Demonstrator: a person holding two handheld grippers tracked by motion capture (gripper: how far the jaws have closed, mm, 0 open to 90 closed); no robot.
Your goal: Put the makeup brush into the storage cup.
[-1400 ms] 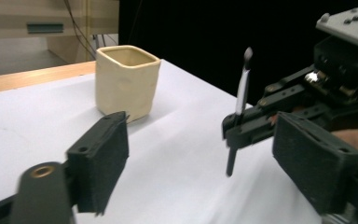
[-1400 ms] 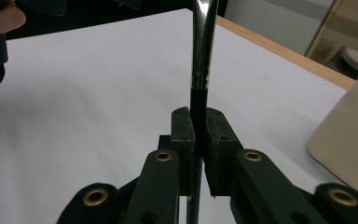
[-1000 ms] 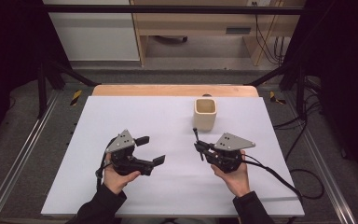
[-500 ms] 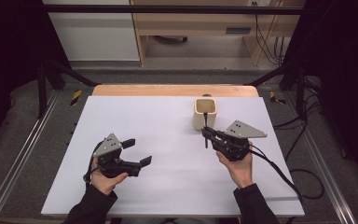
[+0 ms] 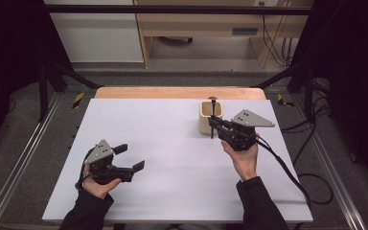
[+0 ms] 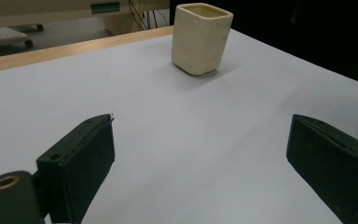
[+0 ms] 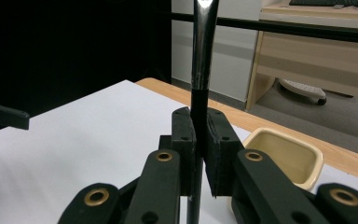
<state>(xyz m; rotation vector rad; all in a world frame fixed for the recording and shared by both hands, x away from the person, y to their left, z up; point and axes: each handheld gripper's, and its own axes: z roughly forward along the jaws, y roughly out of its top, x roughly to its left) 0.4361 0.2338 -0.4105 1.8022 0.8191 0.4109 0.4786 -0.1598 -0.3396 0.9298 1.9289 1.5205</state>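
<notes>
My right gripper (image 5: 214,126) is shut on a slim utensil (image 5: 212,111) with a black handle and a shiny metal stem, held upright. In the right gripper view the pads of the gripper (image 7: 200,135) clamp the black handle of the utensil (image 7: 201,51), whose stem rises out of the top of the picture. A cream square cup (image 5: 204,122) stands just behind and beside it, open and seemingly empty (image 7: 284,156). My left gripper (image 5: 130,157) stands open low over the table's front left, with nothing between its jaws (image 6: 203,135); the cup (image 6: 200,39) lies far ahead of it.
The white tabletop (image 5: 172,143) has a wooden strip (image 5: 177,92) along its far edge. Metal rails run down both sides, and a cable (image 5: 287,167) trails from the right gripper. A desk and cabinet stand beyond the table.
The right gripper has risen and moved away toward the cup with the utensil still in it. The left gripper has slid left and nearer the front edge, still open.
</notes>
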